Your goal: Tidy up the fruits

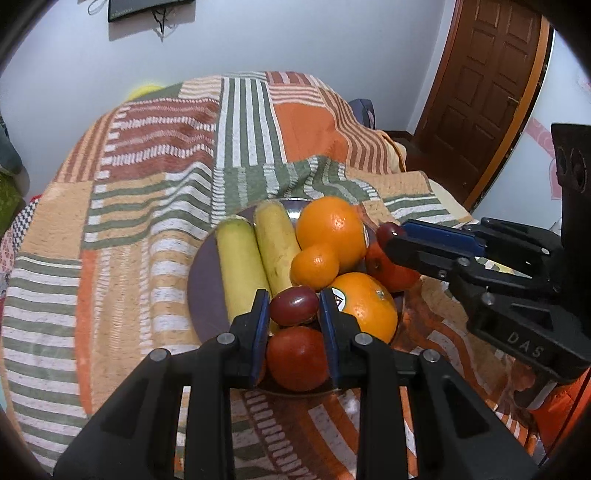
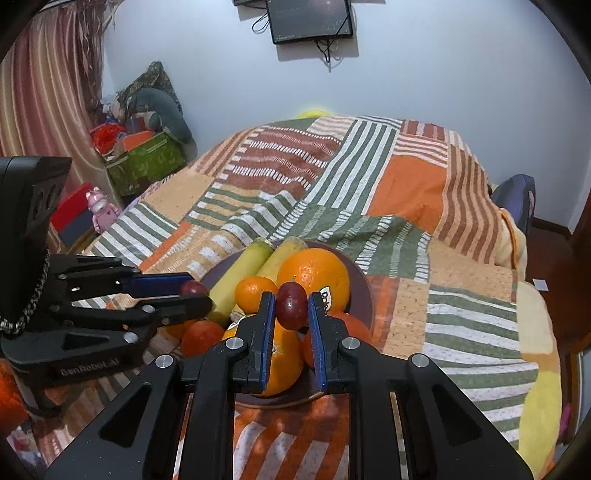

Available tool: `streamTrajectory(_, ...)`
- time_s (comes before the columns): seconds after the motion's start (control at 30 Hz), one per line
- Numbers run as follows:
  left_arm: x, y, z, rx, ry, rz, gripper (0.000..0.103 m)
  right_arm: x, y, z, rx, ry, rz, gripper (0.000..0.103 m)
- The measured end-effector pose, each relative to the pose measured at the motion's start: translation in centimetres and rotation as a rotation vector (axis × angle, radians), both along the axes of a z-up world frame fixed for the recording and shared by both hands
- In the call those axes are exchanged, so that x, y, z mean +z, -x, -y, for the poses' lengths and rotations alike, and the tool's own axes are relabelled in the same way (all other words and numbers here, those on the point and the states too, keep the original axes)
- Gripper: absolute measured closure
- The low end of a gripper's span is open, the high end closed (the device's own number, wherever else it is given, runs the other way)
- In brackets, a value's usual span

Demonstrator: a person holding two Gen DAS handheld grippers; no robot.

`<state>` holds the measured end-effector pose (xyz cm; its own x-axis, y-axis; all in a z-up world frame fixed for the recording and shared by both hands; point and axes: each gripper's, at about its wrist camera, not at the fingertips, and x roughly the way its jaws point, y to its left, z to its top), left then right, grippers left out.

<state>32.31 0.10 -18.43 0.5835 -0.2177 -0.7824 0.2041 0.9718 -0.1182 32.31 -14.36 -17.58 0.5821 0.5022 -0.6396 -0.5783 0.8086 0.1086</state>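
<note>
A round dark plate (image 1: 207, 288) on the bed holds two bananas (image 1: 240, 266), two large oranges (image 1: 330, 230), a small mandarin (image 1: 314, 266) and red tomatoes (image 1: 297, 358). My left gripper (image 1: 294, 306) is shut on a dark red plum (image 1: 294, 305) over the plate's near edge. My right gripper (image 2: 291, 306) is shut on another dark red plum (image 2: 291, 304) above the fruit pile; it also shows in the left wrist view (image 1: 391, 236) at the plate's right side. The left gripper shows in the right wrist view (image 2: 195, 291) at the left, its plum (image 2: 192, 287) between the fingers.
The plate (image 2: 354, 273) rests on a striped patchwork blanket (image 1: 147, 184) covering the bed. A brown door (image 1: 480, 92) stands at the right. Boxes and toys (image 2: 140, 155) are piled in the left corner by a curtain (image 2: 48, 92). A screen (image 2: 310, 20) hangs on the wall.
</note>
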Motion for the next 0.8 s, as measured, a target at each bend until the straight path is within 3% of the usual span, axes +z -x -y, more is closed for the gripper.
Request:
streamTrajectory(0.33, -1.3, -0.8, 0.1, -0.003, 0.014, -0.036, 0.076, -1.3, -0.6, -1.0, 0.029, 0.026, -0.016, 0.086)
streamTrajectory(0.53, -1.2, -0.5, -0.6, 0.026, 0.027, -0.053, 0.063, -1.5, -0.8, -1.1, 0.023, 0.05, -0.036, 0.082)
streamTrajectory(0.6, -0.7, -0.1, -0.8, 0.037, 0.037, -0.048, 0.063, -1.1, -0.6, -0.9, 0.017, 0.043, -0.037, 0.077)
streamTrajectory(0.8, 3.6, 2.5, -1.8, 0.094, 0.043, 0.054, 0.063, 1.9, 1.2, 0.2, -0.017, 0.012, 0.022, 0.076)
